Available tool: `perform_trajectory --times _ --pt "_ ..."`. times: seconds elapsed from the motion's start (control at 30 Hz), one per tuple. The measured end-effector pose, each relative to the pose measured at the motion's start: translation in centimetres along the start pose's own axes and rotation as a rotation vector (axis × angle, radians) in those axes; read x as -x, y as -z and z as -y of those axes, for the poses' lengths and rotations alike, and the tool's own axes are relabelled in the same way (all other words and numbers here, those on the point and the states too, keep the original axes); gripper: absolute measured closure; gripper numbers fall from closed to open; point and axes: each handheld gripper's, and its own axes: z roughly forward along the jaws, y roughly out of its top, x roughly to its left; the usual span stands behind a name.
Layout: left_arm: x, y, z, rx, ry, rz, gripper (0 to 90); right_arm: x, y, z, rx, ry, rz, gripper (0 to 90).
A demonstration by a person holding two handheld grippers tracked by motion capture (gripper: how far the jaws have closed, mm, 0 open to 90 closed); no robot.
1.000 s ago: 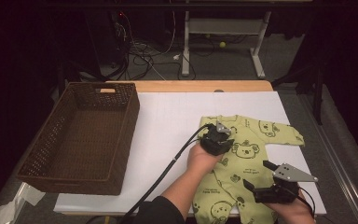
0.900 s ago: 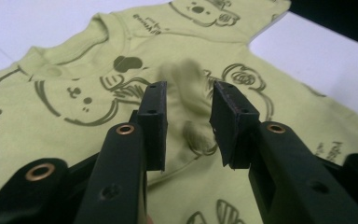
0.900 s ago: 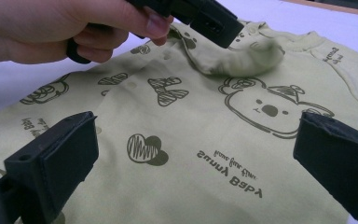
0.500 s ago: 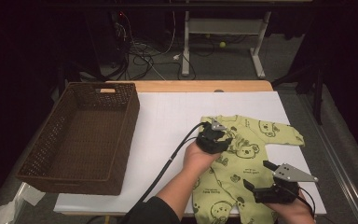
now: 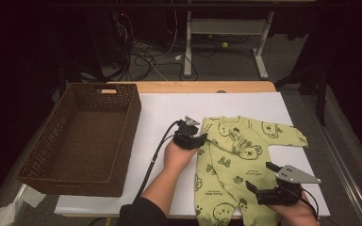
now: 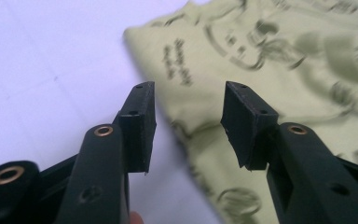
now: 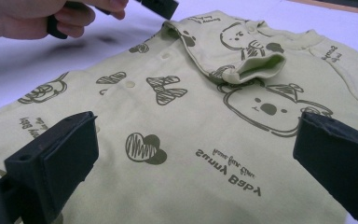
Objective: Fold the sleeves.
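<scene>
At the near edge of the counter (image 5: pixel 169 108), the right claw (image 5: pixel 263 184) rests above the legs of the green baby suit (image 5: pixel 231 165), its jaws spread wide with nothing between them. Farther on, the left claw (image 5: pixel 199 139) is at the suit's left shoulder; its jaws have just been opening and grip nothing. One sleeve (image 7: pixel 223 51) lies folded over the chest. The wicker basket (image 5: pixel 52 155) stands at the left.

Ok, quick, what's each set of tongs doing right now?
Left tongs: open, have just been opening, nothing between them, at the green baby suit's folded sleeve.
Right tongs: open wide over the suit, holding nothing.
</scene>
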Motion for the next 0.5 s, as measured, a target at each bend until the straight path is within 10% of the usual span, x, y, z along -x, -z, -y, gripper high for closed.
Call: perform_trajectory --times 0.17,0.5 --pt "0.0 -0.9 0.4 -0.023 0.006 0.013 49.3 -0.1 -0.1 0.0 -0.007 0.003 0.003 0.5" --pt "1.2 -1.5 0.5 -0.055 -0.085 -0.065 80.8 -0.1 -0.1 0.1 -0.004 -0.004 -0.003 0.6"
